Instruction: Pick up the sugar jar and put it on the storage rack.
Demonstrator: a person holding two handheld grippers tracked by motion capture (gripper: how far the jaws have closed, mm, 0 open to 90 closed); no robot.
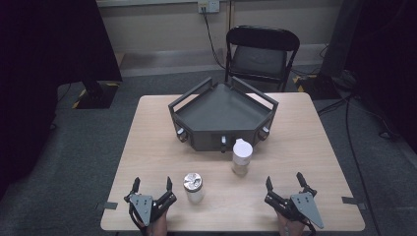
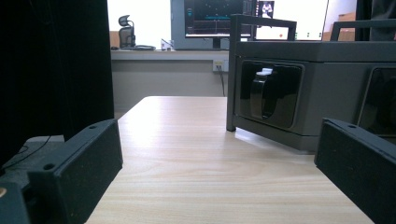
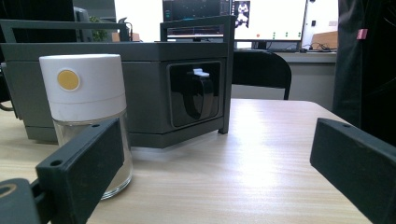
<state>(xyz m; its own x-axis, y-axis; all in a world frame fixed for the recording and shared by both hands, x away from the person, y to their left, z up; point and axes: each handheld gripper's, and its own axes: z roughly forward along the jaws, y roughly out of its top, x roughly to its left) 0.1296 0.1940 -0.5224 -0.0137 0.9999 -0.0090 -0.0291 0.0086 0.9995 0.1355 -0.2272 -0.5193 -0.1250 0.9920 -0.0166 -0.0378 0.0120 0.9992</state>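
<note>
The left gripper (image 1: 152, 186) rests at the near edge of the table (image 1: 305, 142), its 2 jaws spread wide with only bare wood between them. Just to its right, close beside the right jaw, stands a small jar with a silver lid (image 1: 193, 187), upright and untouched.

The right gripper (image 1: 283, 182) sits at the same near edge, well apart from the left one, its 2 jaws likewise standing wide apart and holding nothing. Ahead of it and to its left stands a jar with a white lid (image 1: 242, 156); in the right gripper view this jar (image 3: 88, 116) rises behind the left jaw, upright, with a round yellow mark on the lid's side.

Farther ahead of both grippers, at the middle of the table, sits a dark grey angular tray (image 1: 223, 120) with raised rails and knobs on its front faces. The white-lidded jar stands just in front of it. In the left gripper view the tray (image 2: 327, 93) lies ahead and to the right.

Beyond the table stands a black folding chair (image 1: 260, 54).
</note>
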